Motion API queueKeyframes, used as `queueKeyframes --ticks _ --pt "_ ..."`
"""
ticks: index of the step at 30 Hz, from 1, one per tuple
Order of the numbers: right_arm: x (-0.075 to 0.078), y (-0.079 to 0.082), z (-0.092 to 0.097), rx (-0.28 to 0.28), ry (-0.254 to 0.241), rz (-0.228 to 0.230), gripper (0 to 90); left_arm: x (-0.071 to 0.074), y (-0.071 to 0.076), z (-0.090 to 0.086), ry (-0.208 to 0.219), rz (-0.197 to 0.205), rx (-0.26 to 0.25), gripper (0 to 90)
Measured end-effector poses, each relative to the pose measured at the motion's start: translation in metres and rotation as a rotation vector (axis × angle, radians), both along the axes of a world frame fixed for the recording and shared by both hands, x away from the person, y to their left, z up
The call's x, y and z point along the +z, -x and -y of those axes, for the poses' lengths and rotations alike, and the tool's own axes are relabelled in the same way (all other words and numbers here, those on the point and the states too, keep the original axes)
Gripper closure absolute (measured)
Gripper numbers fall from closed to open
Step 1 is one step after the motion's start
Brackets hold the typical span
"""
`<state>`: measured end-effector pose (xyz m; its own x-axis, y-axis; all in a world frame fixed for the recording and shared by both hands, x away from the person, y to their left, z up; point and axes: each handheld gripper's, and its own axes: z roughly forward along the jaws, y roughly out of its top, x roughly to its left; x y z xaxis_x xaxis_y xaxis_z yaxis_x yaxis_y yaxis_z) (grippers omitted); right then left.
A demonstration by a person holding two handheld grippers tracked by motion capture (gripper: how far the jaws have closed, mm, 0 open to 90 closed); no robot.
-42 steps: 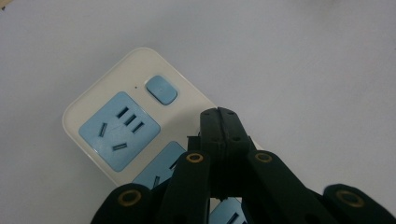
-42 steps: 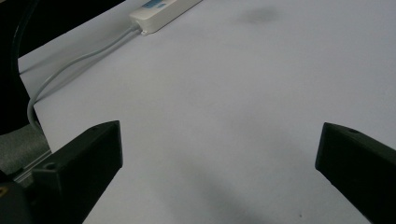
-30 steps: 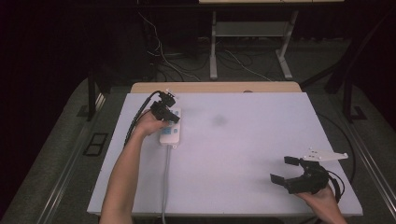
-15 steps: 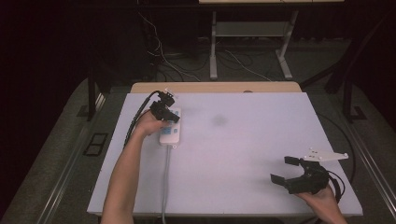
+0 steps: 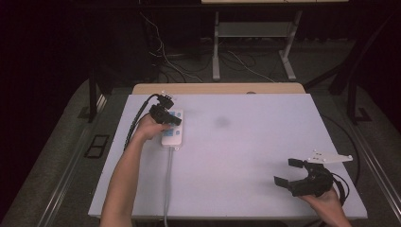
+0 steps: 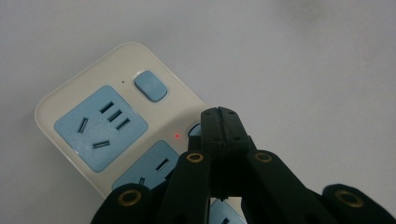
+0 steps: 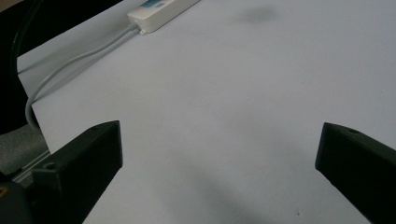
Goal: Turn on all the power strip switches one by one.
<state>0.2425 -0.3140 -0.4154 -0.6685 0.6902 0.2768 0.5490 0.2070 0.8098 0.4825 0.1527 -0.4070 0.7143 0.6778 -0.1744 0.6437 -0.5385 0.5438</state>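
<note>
- Two claws were in use at the pale grey rectangular surface (image 5: 246,156); a cream plastic power strip with blue sockets (image 5: 172,128) lay flat near its far left corner, its grey cable (image 5: 168,184) running back to the near edge.
- Left claw (image 6: 218,114): clenched on nothing, jaws pressed tip to tip, the joined tip resting at the second small blue rocker switch (image 6: 194,130) of the strip, beside a lit red indicator dot (image 6: 177,136). Actual contact could not be told from the pictures.
- A matching blue switch (image 6: 150,85) farther along the strip stood clear of the tip.
- Step in hand, as judged: pressing that switch. Done well, the closed tip would bear straight down on the centre of the button, briefly and lightly, so the strip would not slide or tip; the red dot gives a check on the result.
- Left hand (image 5: 150,126): forearm reached forward along the left side, wrist bent so that the claw pointed down and slightly right onto the strip.
- Right claw (image 5: 289,172): released, jaws spread wide over bare surface near the right front corner, well apart from the strip, held low and roughly level, pointing left.
</note>
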Motion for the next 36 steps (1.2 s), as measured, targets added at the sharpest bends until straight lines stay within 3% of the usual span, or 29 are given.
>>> queueKeyframes --ticks 3,9,12,17,30,36 --pt "0.0002 0.0006 -0.0001 -0.002 -0.001 0.003 0.5 0.0003 0.0014 0.0017 -0.013 0.007 -0.003 89.7" --pt "0.0005 0.0009 0.0021 -0.01 -0.006 0.003 0.5 -0.0016 0.0005 -0.0025 0.021 -0.006 0.009 89.8" --pt "0.0004 0.0008 0.0021 -0.01 -0.008 0.004 0.5 -0.0016 -0.0011 -0.0015 0.005 -0.009 0.013 89.8" --pt "0.0012 0.0016 0.001 -0.007 -0.008 0.008 0.5 -0.0024 -0.0002 -0.0024 0.02 -0.01 0.025 89.8" --pt "0.0019 0.0018 0.0031 -0.016 -0.012 0.011 0.5 0.0016 0.004 0.0035 -0.046 0.018 0.029 89.5" --pt "0.0013 0.0011 0.0024 -0.013 -0.007 0.005 0.5 0.0037 0.0024 0.003 -0.051 0.03 0.028 89.4"
